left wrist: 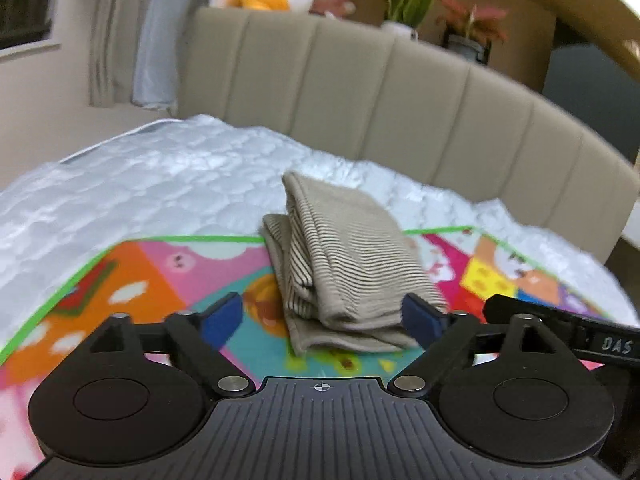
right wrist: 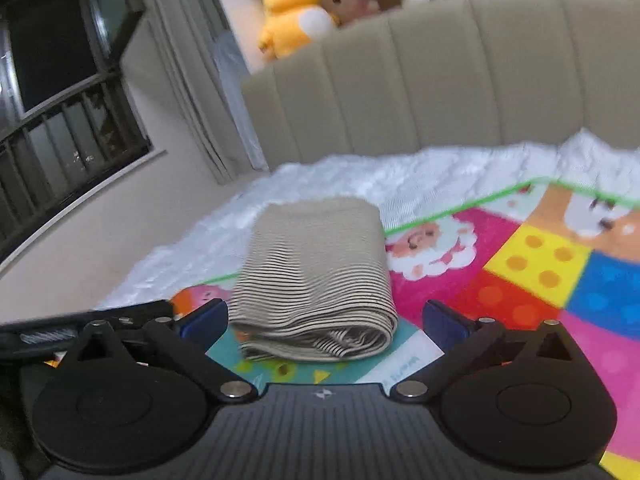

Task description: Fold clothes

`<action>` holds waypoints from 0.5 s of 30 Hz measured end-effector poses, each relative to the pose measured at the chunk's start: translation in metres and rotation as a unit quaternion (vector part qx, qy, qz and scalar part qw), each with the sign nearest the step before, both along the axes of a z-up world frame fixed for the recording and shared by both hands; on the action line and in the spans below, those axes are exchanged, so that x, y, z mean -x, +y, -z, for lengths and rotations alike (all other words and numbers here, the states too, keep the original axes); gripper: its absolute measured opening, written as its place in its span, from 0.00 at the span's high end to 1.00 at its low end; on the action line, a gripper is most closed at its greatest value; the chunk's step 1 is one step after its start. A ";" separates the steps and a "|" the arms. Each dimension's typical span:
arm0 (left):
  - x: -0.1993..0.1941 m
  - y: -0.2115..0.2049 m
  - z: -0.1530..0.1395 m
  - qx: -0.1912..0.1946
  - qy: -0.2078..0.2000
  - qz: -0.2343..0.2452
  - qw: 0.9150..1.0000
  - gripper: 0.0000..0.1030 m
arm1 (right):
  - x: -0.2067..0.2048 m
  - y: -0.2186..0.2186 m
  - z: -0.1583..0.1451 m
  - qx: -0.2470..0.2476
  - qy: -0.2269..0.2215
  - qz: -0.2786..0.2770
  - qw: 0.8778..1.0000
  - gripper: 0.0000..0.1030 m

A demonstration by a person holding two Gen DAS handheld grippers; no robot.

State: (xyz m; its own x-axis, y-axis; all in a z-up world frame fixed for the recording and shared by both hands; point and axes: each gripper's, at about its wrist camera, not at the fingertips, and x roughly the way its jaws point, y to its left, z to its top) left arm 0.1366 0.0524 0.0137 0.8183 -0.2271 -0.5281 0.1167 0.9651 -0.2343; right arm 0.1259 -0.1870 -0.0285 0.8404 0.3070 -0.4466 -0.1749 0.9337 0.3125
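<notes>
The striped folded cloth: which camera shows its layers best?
The right wrist view: the folded cloth lies centred, with its rolled end layers facing the camera. The left wrist view shows the same cloth from its side, and the gripper's right finger hides one corner.

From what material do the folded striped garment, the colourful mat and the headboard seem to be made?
Folded striped garment: seemingly a soft knit, matte; fine ribbed stripes and limp rounded folds suggest it.
Colourful mat: probably foam or plastic sheet, smooth with a printed cartoon surface; it lies flat, and the exact material is unclear.
Headboard: padded upholstery, beige, with vertical channels; whether fabric or faux leather, I cannot tell.
</notes>
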 end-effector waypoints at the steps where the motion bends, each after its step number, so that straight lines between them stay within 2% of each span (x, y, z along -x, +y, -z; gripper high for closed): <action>1: 0.017 0.006 -0.010 -0.001 -0.005 -0.004 1.000 0.08 | 0.013 -0.001 -0.008 0.011 -0.009 0.002 1.000 0.00; 5: 0.079 0.011 -0.042 -0.016 -0.030 -0.017 0.999 0.03 | 0.055 -0.004 -0.029 0.042 -0.019 -0.002 0.999 0.00; 9: 0.134 0.003 -0.055 -0.015 -0.060 -0.025 0.998 0.00 | 0.094 -0.007 -0.043 0.065 -0.012 -0.013 0.998 0.00; 13: 0.156 -0.016 -0.030 -0.004 -0.066 -0.028 0.997 0.00 | 0.124 -0.013 -0.032 0.079 -0.019 0.022 0.996 0.00; 15: 0.156 -0.025 -0.009 -0.011 -0.052 -0.035 0.998 0.00 | 0.127 -0.018 -0.023 0.076 0.001 0.039 0.996 0.00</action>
State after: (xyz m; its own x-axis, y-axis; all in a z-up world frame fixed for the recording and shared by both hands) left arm -0.0196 0.0274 0.0225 0.8822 -0.1571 -0.4440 0.0712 0.9764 -0.2040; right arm -0.0010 -0.2051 -0.0055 0.8576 0.1705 -0.4852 -0.1003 0.9808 0.1675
